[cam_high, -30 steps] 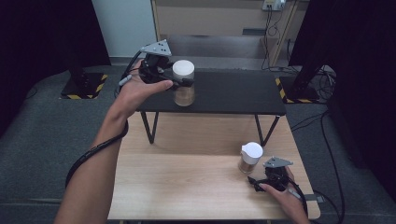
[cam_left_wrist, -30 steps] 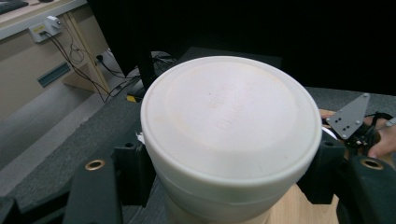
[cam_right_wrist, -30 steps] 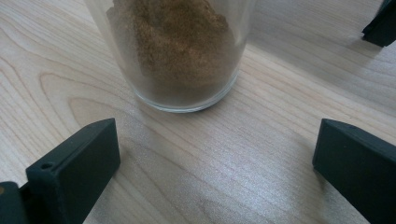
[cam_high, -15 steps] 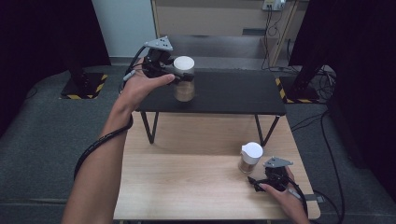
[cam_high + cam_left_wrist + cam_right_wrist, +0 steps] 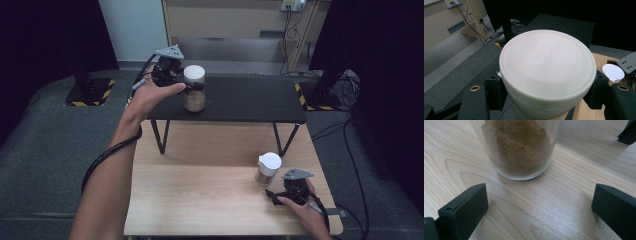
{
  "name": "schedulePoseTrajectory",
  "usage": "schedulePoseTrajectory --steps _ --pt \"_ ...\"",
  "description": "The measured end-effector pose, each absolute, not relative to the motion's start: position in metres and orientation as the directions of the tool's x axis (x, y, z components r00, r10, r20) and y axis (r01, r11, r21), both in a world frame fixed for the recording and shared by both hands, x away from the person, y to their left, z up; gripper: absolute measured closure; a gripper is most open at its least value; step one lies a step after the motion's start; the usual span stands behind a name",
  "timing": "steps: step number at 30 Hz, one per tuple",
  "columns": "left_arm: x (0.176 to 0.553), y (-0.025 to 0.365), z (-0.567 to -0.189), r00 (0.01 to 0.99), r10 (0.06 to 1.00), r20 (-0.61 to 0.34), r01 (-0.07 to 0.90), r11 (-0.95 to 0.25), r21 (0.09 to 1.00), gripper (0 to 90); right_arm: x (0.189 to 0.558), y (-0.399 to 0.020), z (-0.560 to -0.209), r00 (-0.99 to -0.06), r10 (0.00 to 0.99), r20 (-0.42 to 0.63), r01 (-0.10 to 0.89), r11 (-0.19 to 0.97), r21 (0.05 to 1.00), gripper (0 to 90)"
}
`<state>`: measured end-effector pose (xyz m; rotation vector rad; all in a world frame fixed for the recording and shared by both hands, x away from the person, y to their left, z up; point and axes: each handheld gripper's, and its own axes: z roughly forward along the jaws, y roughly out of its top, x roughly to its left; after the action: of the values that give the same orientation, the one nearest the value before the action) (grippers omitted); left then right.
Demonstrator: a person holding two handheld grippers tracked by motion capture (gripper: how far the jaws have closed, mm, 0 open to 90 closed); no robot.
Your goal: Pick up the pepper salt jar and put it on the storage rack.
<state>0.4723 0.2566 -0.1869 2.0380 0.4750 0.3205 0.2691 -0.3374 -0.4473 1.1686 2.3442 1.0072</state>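
- Jar with white lid, upper centre of the high view, clamped by the left gripper over the black bench.
- Right gripper, lower right, gapes on the wooden table behind a second jar.
- Grey carpet surrounds both.

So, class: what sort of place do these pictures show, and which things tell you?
Probably a lab or recording room: black curtains, hazard-striped stand bases, and loose cables below a wall socket.

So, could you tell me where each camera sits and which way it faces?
High view: above the person's side, looking forward and down; both forearms, left gripper, right gripper.
Left gripper view: looks down on the held jar; both jaws.
Right gripper view: low over the wooden table; open jaws.
Shared: second jar.
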Motion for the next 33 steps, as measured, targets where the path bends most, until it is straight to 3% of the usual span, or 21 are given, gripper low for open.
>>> schedulePoseTrajectory --steps 19,27,33 --pt "0.480 0.261 -0.192 0.885 0.465 -0.007 0.227 -0.417 0.880 32.0 0.269 -0.337 -0.447 -0.607 0.795 0.016 0.558 0.412 0.720 1.5" --pt "0.469 0.258 -0.185 0.866 0.498 0.050 0.219 -0.466 0.857 6.4 0.269 -0.337 -0.447 -0.607 0.794 0.016 0.558 0.412 0.720 1.5" --pt "0.451 0.267 -0.185 0.845 0.529 0.079 0.216 -0.472 0.855 0.3 0.269 -0.337 -0.447 -0.607 0.794 0.016 0.558 0.412 0.720 1.4"
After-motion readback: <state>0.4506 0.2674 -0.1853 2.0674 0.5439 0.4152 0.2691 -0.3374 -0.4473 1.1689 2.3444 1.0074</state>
